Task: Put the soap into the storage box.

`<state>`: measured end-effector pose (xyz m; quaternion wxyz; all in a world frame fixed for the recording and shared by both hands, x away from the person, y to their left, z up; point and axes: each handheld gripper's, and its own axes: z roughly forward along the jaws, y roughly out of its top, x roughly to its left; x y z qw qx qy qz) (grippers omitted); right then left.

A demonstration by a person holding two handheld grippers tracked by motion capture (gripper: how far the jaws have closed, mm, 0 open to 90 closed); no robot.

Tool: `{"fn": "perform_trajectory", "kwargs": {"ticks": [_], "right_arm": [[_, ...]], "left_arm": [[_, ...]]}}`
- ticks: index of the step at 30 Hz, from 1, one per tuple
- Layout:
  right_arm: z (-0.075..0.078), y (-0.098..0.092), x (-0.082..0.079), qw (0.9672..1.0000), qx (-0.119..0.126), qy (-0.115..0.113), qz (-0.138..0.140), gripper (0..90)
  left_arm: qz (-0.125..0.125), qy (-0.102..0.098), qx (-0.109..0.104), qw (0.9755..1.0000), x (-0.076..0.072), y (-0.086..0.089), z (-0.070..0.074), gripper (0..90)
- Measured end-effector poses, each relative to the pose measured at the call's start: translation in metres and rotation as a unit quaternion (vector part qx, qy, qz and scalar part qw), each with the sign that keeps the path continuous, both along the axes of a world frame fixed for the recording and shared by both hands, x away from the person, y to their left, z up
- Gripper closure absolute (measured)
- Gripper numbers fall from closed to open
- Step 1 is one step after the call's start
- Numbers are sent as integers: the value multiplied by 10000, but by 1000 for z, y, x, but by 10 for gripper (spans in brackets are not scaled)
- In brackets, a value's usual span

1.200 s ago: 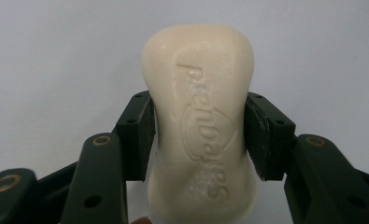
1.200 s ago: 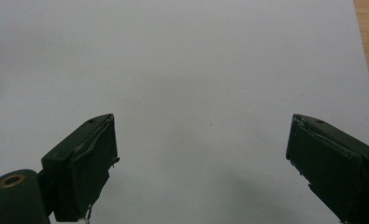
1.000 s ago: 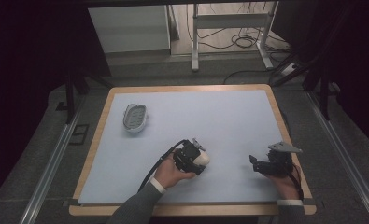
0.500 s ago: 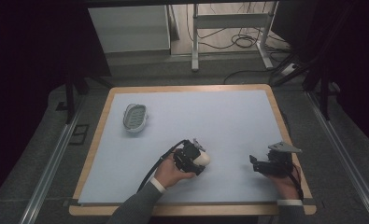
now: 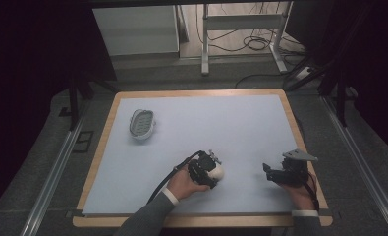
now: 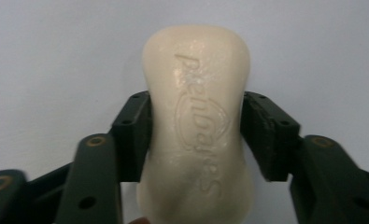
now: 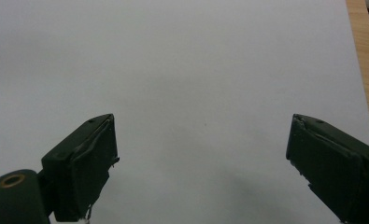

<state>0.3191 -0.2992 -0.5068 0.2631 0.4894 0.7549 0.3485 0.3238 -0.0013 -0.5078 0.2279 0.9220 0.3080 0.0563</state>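
Observation:
A cream soap bar [image 6: 196,116] with raised lettering lies on the pale blue table top [image 5: 221,128], between the jaws of my left gripper [image 6: 196,135]. The jaws have just been opening, and both pads [image 6: 135,135] still lie against the bar's narrow waist. From above, the left gripper [image 5: 212,169] sits at the front centre with the soap bar [image 5: 218,172] at its tip. My right gripper [image 5: 269,172] rests near the front right corner. In its own view the right gripper [image 7: 201,163] stands wide open over bare table.
A grey oval soap dish [image 5: 142,123] sits at the left of the table. A wooden rim [image 5: 103,142] runs round the table top. Behind the table stand a metal frame [image 5: 240,29] and cables [image 5: 260,44] on the floor.

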Motion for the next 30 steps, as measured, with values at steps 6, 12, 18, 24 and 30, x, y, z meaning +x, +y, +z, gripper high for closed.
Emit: {"fn": "perform_trajectory", "kwargs": {"ticks": [6,12,18,24,30], "right_arm": [[0,0,0,10000,-3,2,-5,85],[0,-1,0,10000,-5,-1,-11,85],[0,-3,0,10000,14,-9,-53,85],[1,-2,0,10000,1,-19,-40,85],[0,-2,0,10000,-5,-4,-47,85]], "left_arm": [[-31,-61,114,9999,-2,0,0,490],[-128,39,86,9999,1,4,2,495],[-31,-21,-232,9997,4,21,15,496],[157,-149,-632,9978,3,38,31,496],[317,-224,-762,9963,7,54,40,496]]}}
